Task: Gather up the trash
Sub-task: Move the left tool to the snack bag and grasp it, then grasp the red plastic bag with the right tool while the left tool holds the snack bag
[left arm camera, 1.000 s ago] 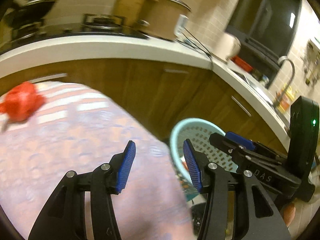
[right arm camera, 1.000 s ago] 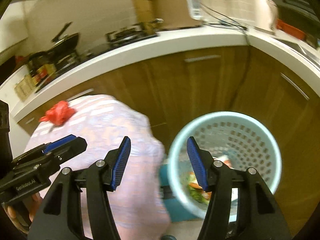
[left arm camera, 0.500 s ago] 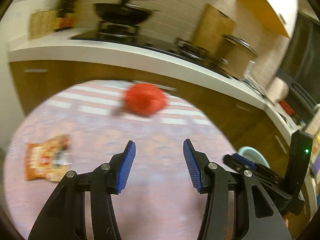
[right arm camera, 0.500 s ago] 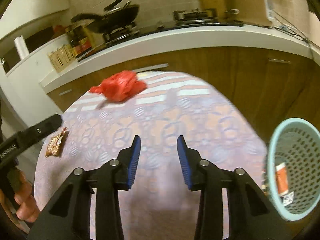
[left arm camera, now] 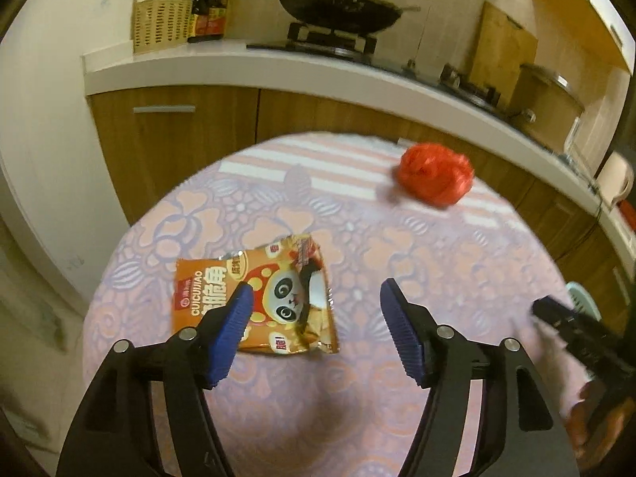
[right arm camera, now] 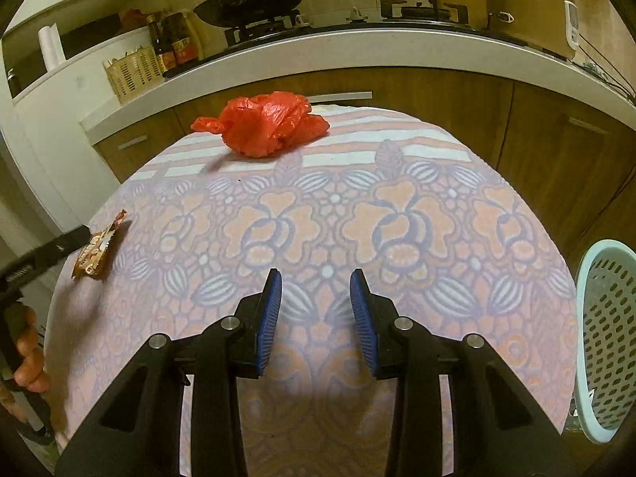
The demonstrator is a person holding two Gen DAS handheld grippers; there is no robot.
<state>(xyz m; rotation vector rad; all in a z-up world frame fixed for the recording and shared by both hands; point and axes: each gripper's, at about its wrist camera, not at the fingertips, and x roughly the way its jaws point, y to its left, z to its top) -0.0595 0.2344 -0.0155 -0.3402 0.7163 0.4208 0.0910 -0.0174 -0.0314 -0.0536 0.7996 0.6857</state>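
Opening over the surface (left arm camera: 397,238), left tool (left arm camera: 314,306) gripped nothing, snack wrapper (left arm camera: 254,302) just ahead; right tool (right arm camera: 316,298) unclenched, empty.

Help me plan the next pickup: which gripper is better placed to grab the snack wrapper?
Left. The left gripper hangs just over the snack wrapper, jaws opening, nothing between them. The right gripper points at bare tablecloth, far from it.
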